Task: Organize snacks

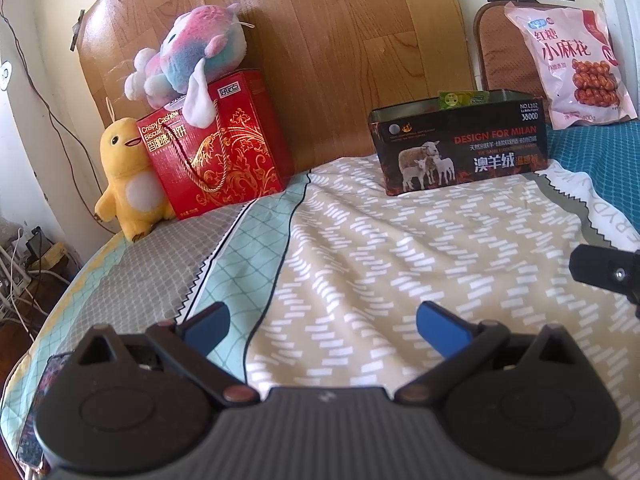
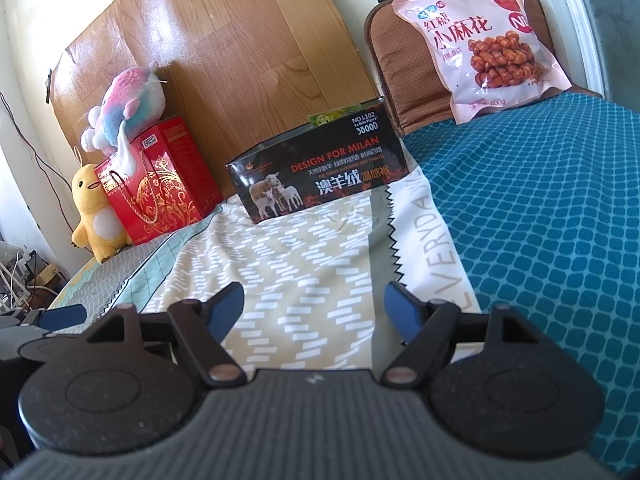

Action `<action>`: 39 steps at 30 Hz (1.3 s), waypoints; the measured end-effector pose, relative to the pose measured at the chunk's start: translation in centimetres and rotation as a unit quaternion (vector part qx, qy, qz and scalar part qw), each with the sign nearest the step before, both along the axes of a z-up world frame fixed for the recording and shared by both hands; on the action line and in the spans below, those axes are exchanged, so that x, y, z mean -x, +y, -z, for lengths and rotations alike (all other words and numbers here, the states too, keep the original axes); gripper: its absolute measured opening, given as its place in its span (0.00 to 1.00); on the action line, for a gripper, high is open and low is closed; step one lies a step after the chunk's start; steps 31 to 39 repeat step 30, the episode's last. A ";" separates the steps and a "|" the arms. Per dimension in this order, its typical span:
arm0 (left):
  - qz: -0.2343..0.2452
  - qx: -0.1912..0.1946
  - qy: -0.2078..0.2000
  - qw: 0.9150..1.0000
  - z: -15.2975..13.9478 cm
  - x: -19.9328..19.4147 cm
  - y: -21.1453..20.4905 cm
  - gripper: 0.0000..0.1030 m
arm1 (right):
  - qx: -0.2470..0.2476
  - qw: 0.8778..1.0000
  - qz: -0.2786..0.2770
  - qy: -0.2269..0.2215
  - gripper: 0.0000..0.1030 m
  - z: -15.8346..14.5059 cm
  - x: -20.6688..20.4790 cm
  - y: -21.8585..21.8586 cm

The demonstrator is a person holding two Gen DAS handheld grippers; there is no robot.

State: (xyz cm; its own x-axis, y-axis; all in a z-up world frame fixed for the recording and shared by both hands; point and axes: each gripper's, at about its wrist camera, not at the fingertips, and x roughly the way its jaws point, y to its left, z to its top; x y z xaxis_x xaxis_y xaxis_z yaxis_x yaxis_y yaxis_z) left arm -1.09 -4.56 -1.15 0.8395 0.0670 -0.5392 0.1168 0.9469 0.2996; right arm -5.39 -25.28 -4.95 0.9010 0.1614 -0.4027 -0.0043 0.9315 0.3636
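Observation:
A black open box with sheep pictures stands on the bed near the headboard. A green packet sticks up from inside it. A pink snack bag leans upright on a brown cushion at the far right. A red biscuit gift box stands at the far left. My left gripper is open and empty, low over the bed. My right gripper is open and empty; part of it shows in the left wrist view.
A pastel plush toy lies on the red box. A yellow duck plush stands beside it. A wooden headboard backs the bed. A teal blanket covers the right side. Cables lie on the floor at left.

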 end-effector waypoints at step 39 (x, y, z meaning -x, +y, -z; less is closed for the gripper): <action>0.015 0.027 0.032 0.999 0.0 -0.6 -0.3 1.00 | -0.002 1.000 0.004 0.002 0.77 0.1 -0.1 0.2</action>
